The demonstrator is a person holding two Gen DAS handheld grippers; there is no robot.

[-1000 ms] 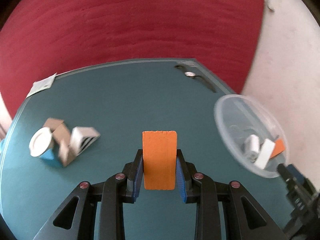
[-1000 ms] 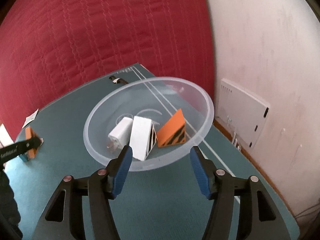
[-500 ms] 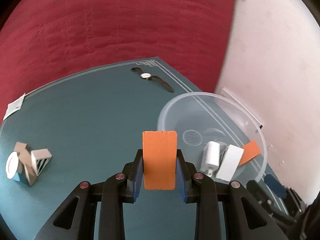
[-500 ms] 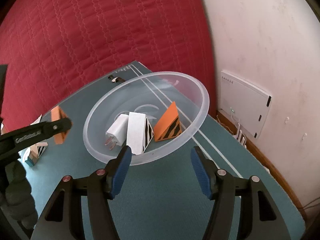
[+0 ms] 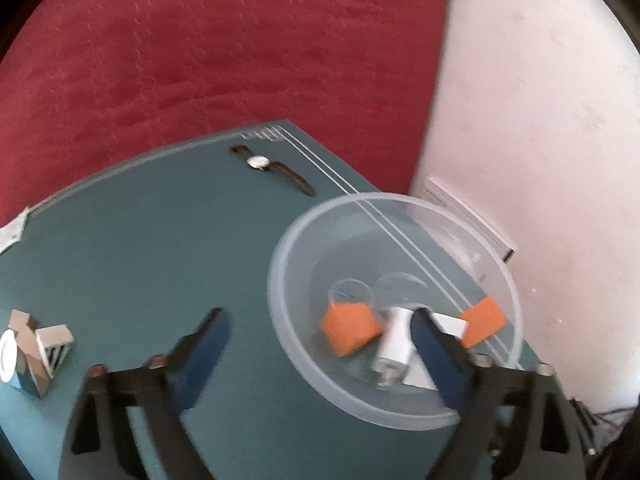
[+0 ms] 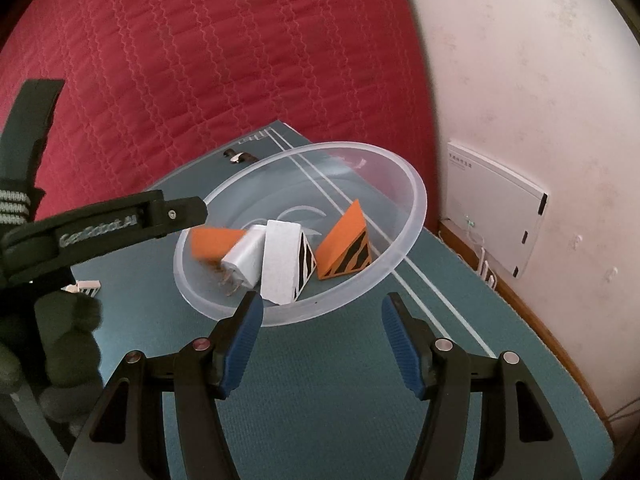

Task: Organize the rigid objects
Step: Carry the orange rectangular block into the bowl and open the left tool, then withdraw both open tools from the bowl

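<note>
The left gripper (image 5: 320,344), jaws just spread, is empty above the clear plastic bowl (image 5: 280,320), the orange block (image 5: 350,328) lying inside at 9 o'clock; the right gripper (image 6: 322,336) is held parted, empty.

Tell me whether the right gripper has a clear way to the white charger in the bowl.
Probably not straight in. The right gripper is open and just outside the bowl, but the near rim, the white striped wedge and the left gripper overhead crowd the white charger.

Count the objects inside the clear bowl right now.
4 in the clear bowl: a plain orange block at the left, a white charger plug, a white striped wedge, and an orange striped wedge at the right. Nothing seems hidden.
</note>
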